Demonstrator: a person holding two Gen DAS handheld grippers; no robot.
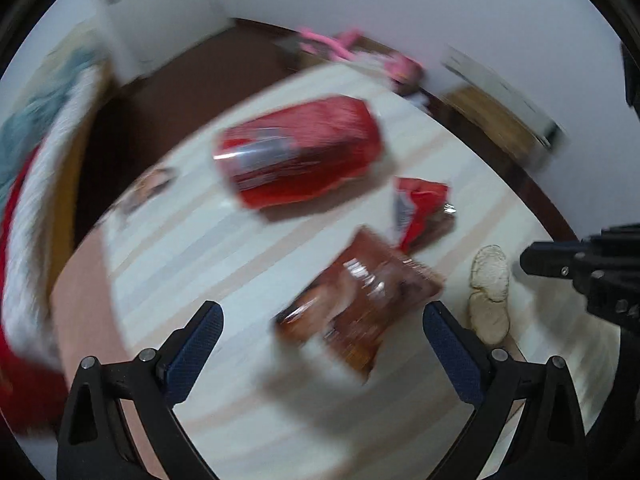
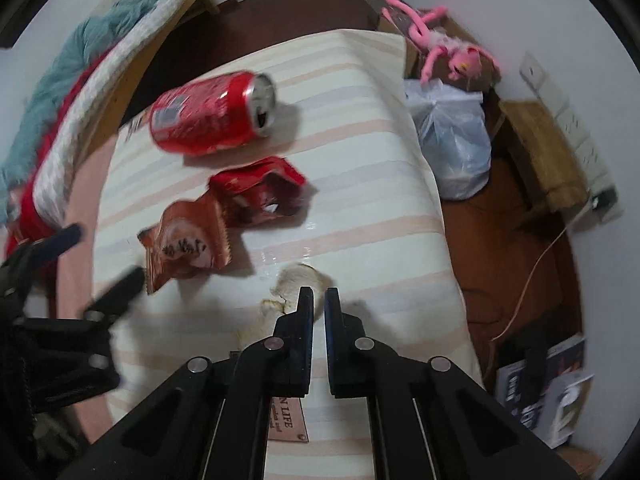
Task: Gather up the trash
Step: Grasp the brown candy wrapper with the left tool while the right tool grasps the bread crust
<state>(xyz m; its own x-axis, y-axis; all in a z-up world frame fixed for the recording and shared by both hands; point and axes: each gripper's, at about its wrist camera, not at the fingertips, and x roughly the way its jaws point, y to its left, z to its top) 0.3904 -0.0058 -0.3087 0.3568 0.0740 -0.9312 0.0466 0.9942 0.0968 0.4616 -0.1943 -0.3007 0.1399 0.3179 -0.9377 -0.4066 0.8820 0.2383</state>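
my left gripper (image 1: 322,326) is spread wide, with its two blue-padded fingers (image 1: 200,340) far apart and nothing between them. it hangs over the striped cream and pink cushion surface (image 1: 240,264). just ahead of it, between the finger tips and a little beyond, lies a brown crinkled foil snack wrapper (image 1: 360,296). the left wrist view is blurred, so i cannot tell if the fingers touch this wrapper.

farther ahead of the left gripper lies a red aluminium drink can (image 1: 300,152) on its side, and to the right of it a torn red snack packet (image 1: 424,208). near the right finger of my left gripper there is a crumpled off-white tissue (image 1: 490,292).

my right gripper (image 2: 319,296) has its black fingers (image 2: 306,308) nearly together, with only a narrow gap. its tips are right at the crumpled tissue (image 2: 296,280). the tissue lies under and before them, but i cannot tell whether it is pinched or only touched.

from the right gripper, the brown wrapper (image 2: 188,240) is ahead to the left, and the red packet (image 2: 260,192) is just behind it, touching it. the red can (image 2: 212,114) is farther away, with its open top turned to the right. all the trash lies on the same striped surface (image 2: 360,208). to the right, down on the brown floor, stands a white plastic bag (image 2: 452,140), and behind it a pink plush toy (image 2: 440,48) lies on a cardboard box (image 2: 410,56).
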